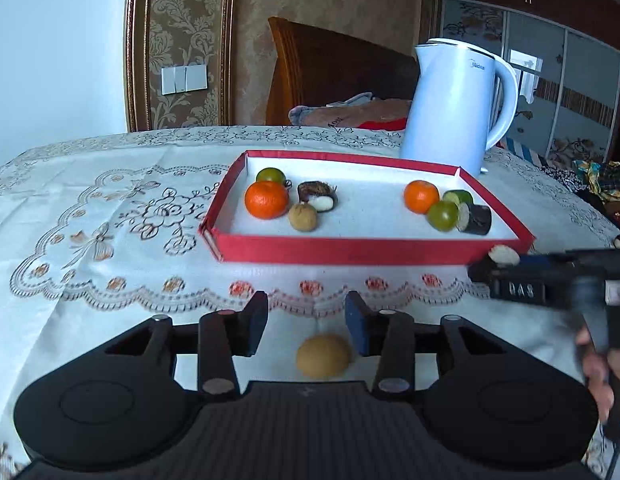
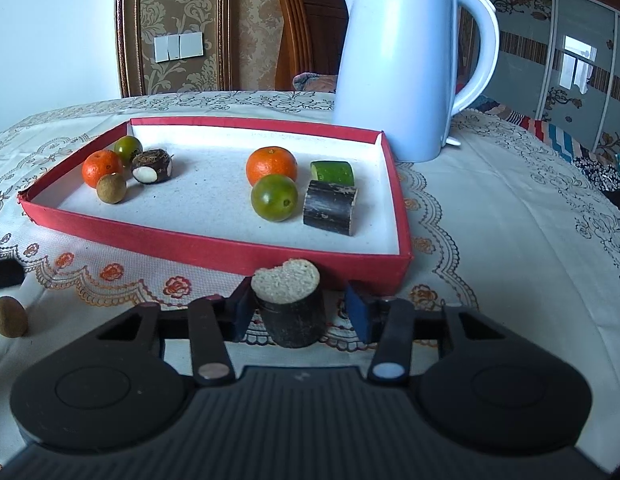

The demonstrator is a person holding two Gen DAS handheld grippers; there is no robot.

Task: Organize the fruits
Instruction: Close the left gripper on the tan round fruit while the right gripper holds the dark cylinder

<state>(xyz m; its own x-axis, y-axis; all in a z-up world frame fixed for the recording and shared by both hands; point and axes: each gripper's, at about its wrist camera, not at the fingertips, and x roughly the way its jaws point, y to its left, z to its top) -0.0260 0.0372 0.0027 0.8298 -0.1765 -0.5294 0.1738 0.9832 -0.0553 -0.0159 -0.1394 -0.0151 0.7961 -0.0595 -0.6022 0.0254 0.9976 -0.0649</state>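
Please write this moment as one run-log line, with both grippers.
left gripper: open, over longan on tablecloth | right gripper: open around sugarcane piece | red tray: two fruit groups

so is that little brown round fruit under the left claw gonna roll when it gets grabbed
Probably. The brown fruit looks round and smooth, lying loose on flat cloth between the open left claw pads, so an off-centre squeeze may send it rolling. It looks small and light.

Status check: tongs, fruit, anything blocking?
Left tongs open over longan. Right tongs open around sugarcane piece. Red tray directly ahead, no obstruction.
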